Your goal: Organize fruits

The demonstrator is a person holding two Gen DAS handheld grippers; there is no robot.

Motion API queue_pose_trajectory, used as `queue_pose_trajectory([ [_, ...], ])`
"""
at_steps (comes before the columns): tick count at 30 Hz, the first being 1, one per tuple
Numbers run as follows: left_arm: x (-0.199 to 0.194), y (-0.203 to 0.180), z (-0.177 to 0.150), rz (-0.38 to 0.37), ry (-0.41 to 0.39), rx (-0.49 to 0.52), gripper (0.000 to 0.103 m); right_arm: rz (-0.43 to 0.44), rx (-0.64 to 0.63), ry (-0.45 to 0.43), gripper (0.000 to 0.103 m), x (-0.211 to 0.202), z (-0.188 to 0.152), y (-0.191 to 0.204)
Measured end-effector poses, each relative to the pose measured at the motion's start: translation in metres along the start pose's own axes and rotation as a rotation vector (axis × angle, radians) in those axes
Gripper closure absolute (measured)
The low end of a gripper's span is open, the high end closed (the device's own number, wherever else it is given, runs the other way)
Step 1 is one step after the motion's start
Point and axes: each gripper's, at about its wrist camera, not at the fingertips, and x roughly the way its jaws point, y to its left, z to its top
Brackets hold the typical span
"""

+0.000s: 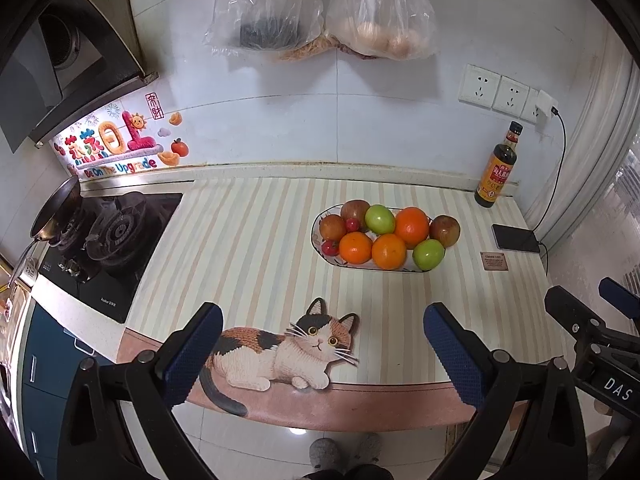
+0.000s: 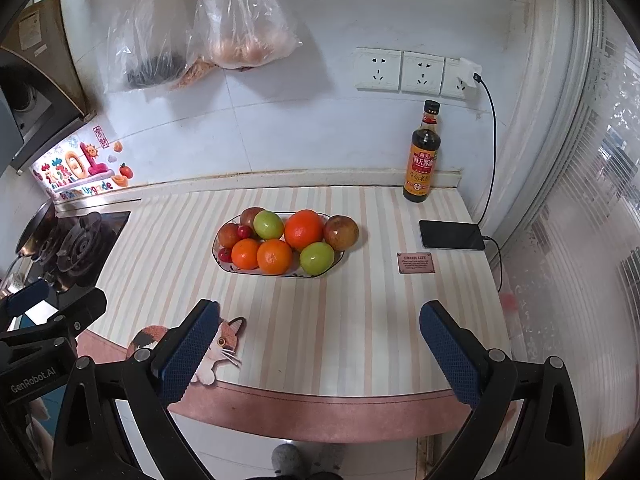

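An oval white plate sits on the striped counter mat, piled with fruit: three oranges, two green fruits, brownish-red apples and small red tomatoes. One apple rests at the plate's right end, half over the rim. My left gripper is open and empty, held over the counter's front edge, well short of the plate. My right gripper is open and empty, also near the front edge. The right gripper shows at the left wrist view's right edge.
A dark sauce bottle stands at the back right by the wall. A black phone lies charging to the right. A gas stove with a pan is at the left. Plastic bags hang on the wall.
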Motion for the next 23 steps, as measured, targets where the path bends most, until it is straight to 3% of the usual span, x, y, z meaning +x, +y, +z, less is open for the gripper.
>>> queue_pose_trajectory([
  [23,0.0026,0.0002,-0.0002,-0.002,-0.002,0.002,0.0,0.005,-0.008,0.006,0.001,0.0049,0.0016,0.003],
])
